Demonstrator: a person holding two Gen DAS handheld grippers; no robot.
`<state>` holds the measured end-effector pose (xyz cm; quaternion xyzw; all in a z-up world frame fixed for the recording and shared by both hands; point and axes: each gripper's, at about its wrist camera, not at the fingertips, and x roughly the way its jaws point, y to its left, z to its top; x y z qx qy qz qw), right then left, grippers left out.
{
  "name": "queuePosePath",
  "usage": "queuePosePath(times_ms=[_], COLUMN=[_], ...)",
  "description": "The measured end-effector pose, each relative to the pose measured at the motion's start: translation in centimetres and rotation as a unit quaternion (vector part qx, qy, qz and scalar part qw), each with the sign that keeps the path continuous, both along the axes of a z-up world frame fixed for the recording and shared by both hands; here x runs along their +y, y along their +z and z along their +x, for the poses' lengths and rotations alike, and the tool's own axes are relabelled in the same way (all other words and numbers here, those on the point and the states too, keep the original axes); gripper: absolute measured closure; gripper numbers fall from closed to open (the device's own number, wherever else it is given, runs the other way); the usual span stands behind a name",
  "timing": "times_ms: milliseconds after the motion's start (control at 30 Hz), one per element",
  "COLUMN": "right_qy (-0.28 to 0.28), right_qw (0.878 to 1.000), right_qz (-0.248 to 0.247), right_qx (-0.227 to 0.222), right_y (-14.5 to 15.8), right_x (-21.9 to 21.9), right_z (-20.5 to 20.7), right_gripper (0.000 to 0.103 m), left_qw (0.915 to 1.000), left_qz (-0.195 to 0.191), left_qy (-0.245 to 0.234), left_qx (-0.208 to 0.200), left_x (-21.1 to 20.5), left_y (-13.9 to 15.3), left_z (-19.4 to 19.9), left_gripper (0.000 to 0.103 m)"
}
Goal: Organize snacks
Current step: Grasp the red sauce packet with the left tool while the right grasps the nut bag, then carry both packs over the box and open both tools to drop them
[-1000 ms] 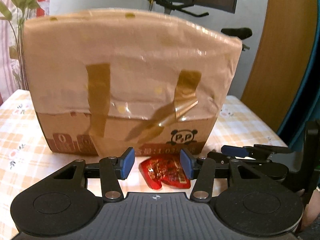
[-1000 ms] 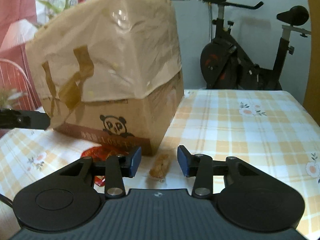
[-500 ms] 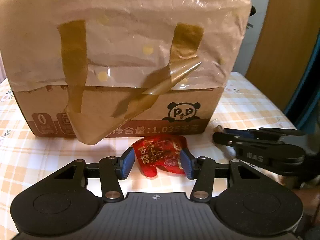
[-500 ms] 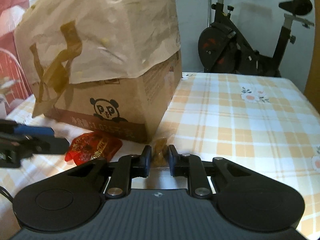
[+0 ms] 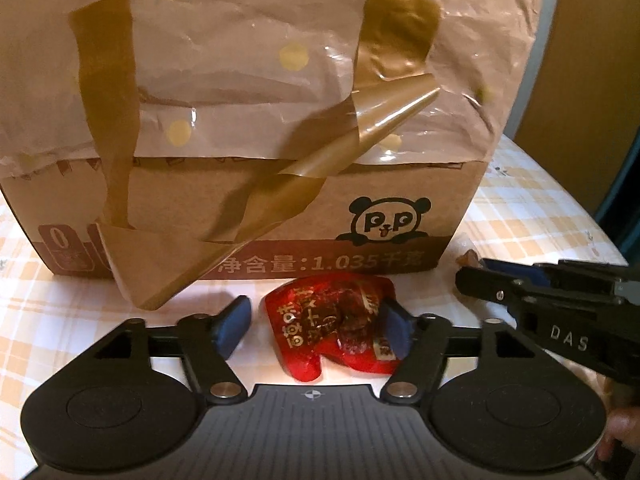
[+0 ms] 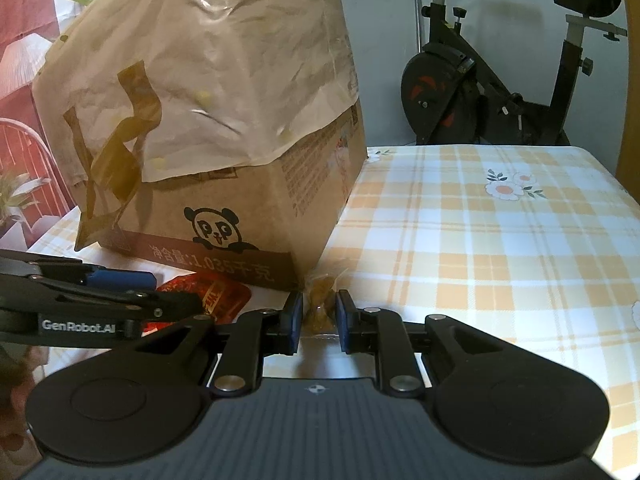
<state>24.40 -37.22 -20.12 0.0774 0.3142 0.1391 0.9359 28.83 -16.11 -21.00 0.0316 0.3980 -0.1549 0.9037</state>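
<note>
- Red snack packet (image 5: 334, 326) is seen flat on the tabletop (image 5: 520, 216), at twelve o'clock between the left gripper (image 5: 314, 330)'s opening fingers (image 5: 232, 330).
- Small brown snack (image 6: 318, 306) is clamped by the right gripper (image 6: 318, 320) beside the cardboard box (image 6: 224, 208).

The left hand-held gripper (image 5: 316, 330) tilted downward, jaws opening; the right hand-held gripper (image 6: 318, 314) was clamped nearly closed.

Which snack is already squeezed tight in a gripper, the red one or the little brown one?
The little brown snack by the box corner: the right gripper pinches it. The red packet lies on the tablecloth between the left gripper's opening jaws, ungripped.
</note>
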Motion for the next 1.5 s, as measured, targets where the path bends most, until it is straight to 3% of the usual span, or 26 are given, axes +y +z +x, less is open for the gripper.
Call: queuePosePath(times_ms=[100,300,467,633,667,867,933,1000,1500], right_qy=[0.000,-0.002,-0.002,-0.003,-0.003,-0.003,-0.004,-0.004,-0.008], right_qw=[1.000,1.000,1.000,1.000,1.000,1.000,1.000,1.000,0.998], right_qz=[0.003,0.008,0.010,0.016,0.017,0.021,0.025,0.029,0.056], right_qx=[0.002,0.004,0.005,0.008,0.008,0.009,0.009,0.010,0.000], right_y=[-0.1,-0.1,-0.1,-0.2,-0.2,-0.2,-0.2,-0.3,-0.3], right_x=[-0.1,-0.1,0.0,-0.1,-0.2,-0.2,-0.3,-0.4,-1.2], right_z=[0.1,0.1,0.1,0.2,0.2,0.3,0.3,0.3,-0.1], right_gripper=[0.084,0.084,0.084,0.084,0.084,0.084,0.084,0.084,0.084], left_qw=[0.9998,0.9988,0.9990,0.9989,0.9990,0.9973,0.9972,0.9971,0.9970], left_qz=[-0.013,0.040,0.042,0.043,0.041,0.034,0.031,0.029,0.005], left_qy=[-0.011,-0.023,-0.009,-0.011,-0.013,-0.059,-0.063,-0.065,-0.072], left_qx=[0.006,-0.015,-0.014,-0.014,-0.014,-0.029,-0.026,-0.026,-0.029], left_x=[-0.3,-2.9,-3.6,-3.9,-3.9,-4.1,-4.2,-4.1,-1.4], left_y=[-0.4,-1.6,-2.6,-3.0,-3.1,-1.9,-1.9,-1.9,0.9], left_z=[0.1,0.3,1.1,1.5,1.6,0.1,-0.1,-0.2,-3.1], left_gripper=[0.025,0.015,0.004,0.004,0.008,0.056,0.060,0.073,0.075])
